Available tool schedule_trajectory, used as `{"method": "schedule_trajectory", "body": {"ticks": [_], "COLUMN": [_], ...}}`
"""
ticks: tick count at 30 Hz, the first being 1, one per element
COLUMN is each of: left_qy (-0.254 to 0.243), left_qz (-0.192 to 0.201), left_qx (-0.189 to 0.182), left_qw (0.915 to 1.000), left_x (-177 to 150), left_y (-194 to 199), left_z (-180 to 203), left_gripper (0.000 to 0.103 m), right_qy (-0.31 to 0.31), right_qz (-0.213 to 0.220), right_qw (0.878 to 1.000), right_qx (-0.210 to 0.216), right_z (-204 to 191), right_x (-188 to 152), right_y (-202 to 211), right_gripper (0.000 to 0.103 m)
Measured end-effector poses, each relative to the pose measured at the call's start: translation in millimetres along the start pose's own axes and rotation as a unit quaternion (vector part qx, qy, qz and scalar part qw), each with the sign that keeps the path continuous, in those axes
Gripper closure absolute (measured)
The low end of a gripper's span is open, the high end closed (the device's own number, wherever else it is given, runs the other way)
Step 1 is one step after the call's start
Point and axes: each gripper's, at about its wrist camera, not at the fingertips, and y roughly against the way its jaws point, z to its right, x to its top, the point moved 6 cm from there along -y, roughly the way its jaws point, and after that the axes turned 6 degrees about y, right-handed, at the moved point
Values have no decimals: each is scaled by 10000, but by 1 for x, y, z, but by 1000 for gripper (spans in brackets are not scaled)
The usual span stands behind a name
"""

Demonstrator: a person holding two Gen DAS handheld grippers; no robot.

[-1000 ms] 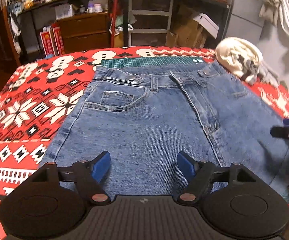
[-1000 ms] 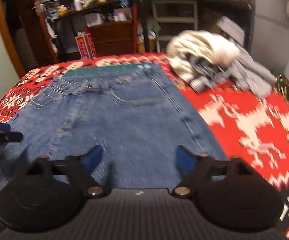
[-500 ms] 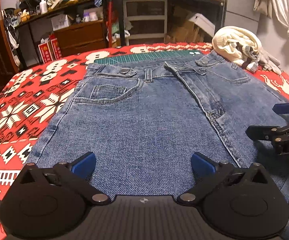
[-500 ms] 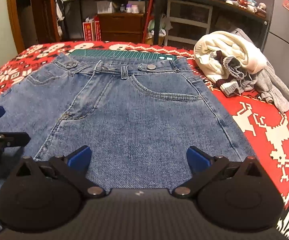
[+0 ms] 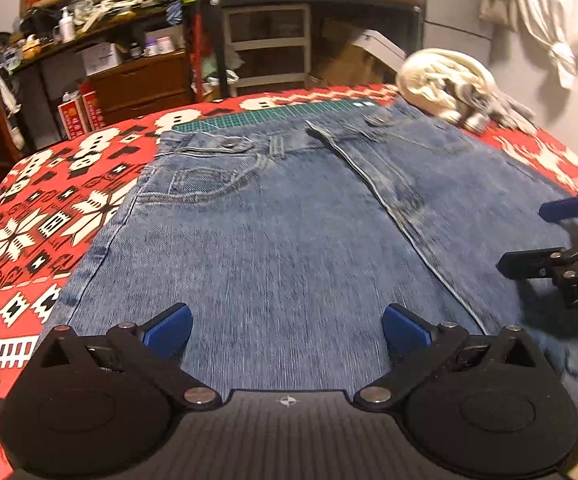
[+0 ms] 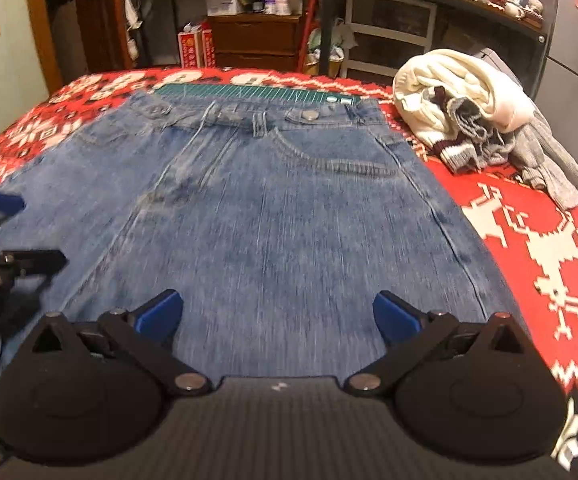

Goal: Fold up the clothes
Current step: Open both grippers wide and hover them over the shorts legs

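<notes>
While the blue jeans (image 5: 289,216) lie flat, waistband away, on the red patterned blanket (image 5: 41,216), the left gripper (image 5: 285,330) and right gripper (image 6: 275,316) hover wide open, empty, seemingly just above the denim.

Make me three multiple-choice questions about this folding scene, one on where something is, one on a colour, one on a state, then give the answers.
1. Where is the pile of clothes?
A. on the jeans
B. right of the jeans, on the blanket
C. on the floor

2. What colour are the fingertips of the left gripper?
A. blue
B. red
C. white

3. How do the jeans lie?
A. folded in half
B. rolled up
C. spread flat, waistband far

Answers: 1 B, the pile sits on the red blanket beside the denim. 2 A, both tips are blue. 3 C, the full front shows, both grippers open above it.
</notes>
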Motion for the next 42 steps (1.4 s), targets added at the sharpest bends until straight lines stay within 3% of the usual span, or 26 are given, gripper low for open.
{"method": "schedule_trajectory", "body": {"ticks": [4, 6, 9, 14, 17, 19, 28, 38, 40, 42], "left_qy": [-4, 31, 83, 170, 177, 154, 51, 345, 331, 316], "left_qz": [-35, 5, 65, 165, 98, 79, 24, -247, -156, -66], "left_qx": [-24, -3, 29, 82, 158, 139, 61, 58, -5, -68], "left_qw": [10000, 10000, 9999, 9997, 9997, 9998, 10000, 9991, 9993, 9995], "left_x": [-10, -1, 13, 36, 46, 44, 24, -8, -3, 2], "left_y": [11, 6, -2, -14, -28, -30, -17, 16, 17, 18], "left_z": [1, -2, -7, -15, -18, -19, -19, -27, -26, -25], "left_gripper": [1, 10, 11, 12, 20, 19, 16, 12, 13, 22], "right_qy": [-117, -101, -116, -3, -115, -144, -98, -176, -197, -187], "right_qz": [-76, -108, 136, 315, 184, 50, 15, -120, -163, -84], "right_qw": [9999, 9999, 9998, 9995, 9997, 9998, 9999, 9998, 9997, 9998], "right_qx": [61, 72, 88, -80, -95, -96, -53, -65, -61, -36], "right_z": [1, 1, 4, 12, 20, 23, 24, 20, 20, 19], "right_x": [-13, -12, 2, 41, 54, 56, 15, -23, -26, -17], "right_y": [13, 17, 20, -3, -25, -37, -19, 22, 26, 26], "right_gripper": [0, 0, 0, 0, 0, 0, 1, 1, 0, 0]}}
